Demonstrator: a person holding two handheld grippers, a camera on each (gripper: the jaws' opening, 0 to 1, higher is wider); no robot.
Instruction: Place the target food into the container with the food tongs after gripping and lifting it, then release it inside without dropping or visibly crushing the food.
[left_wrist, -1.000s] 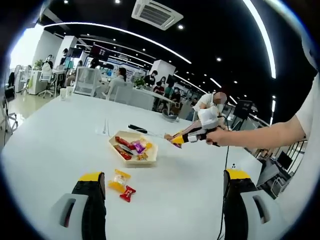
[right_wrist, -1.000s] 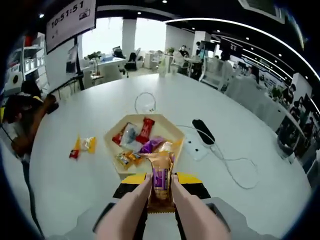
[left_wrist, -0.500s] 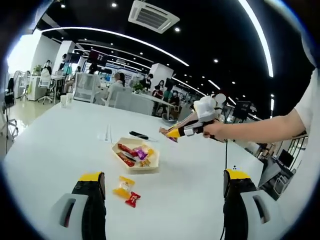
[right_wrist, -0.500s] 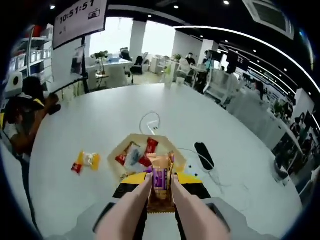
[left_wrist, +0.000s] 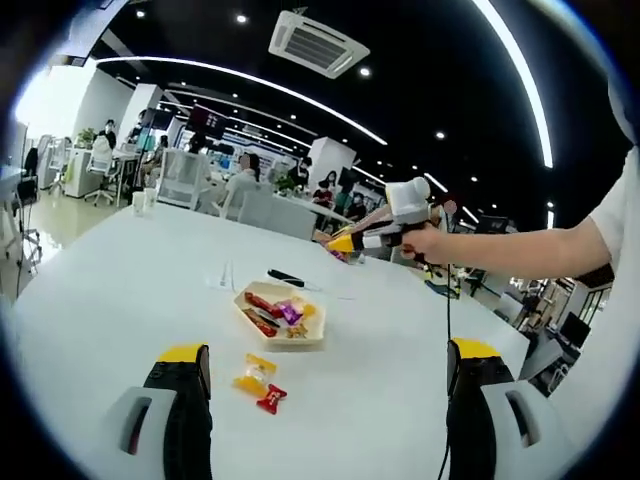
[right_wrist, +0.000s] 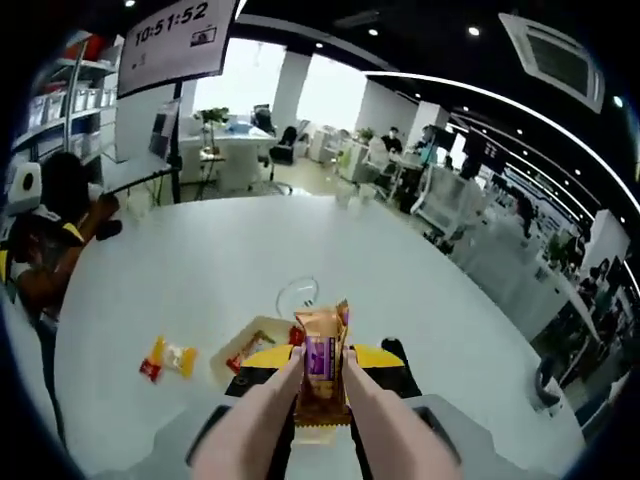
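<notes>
An orange-brown snack packet (right_wrist: 321, 332) with a purple label stands upright between the two pink tong arms of my right gripper (right_wrist: 321, 356), which is shut on it. It hangs high over the table, above the pale tray (right_wrist: 243, 352) of wrapped snacks, which the jaws partly hide. In the left gripper view the same tray (left_wrist: 303, 339) sits mid-table, and a hand holds the right gripper (left_wrist: 347, 242) up in the air behind it. My left gripper (left_wrist: 325, 375) is open low in front, its jaws wide apart with nothing between them.
Two loose candies, yellow (left_wrist: 256, 372) and red (left_wrist: 269, 400), lie on the white round table (left_wrist: 110, 300) in front of the tray. A white cable loop (right_wrist: 297, 295) and a black object (left_wrist: 287, 278) lie beyond it. A person sits at the table's left edge (right_wrist: 45, 240).
The right gripper has risen with the packet, from just over the tray to well above it. The left gripper's jaws stay open as before.
</notes>
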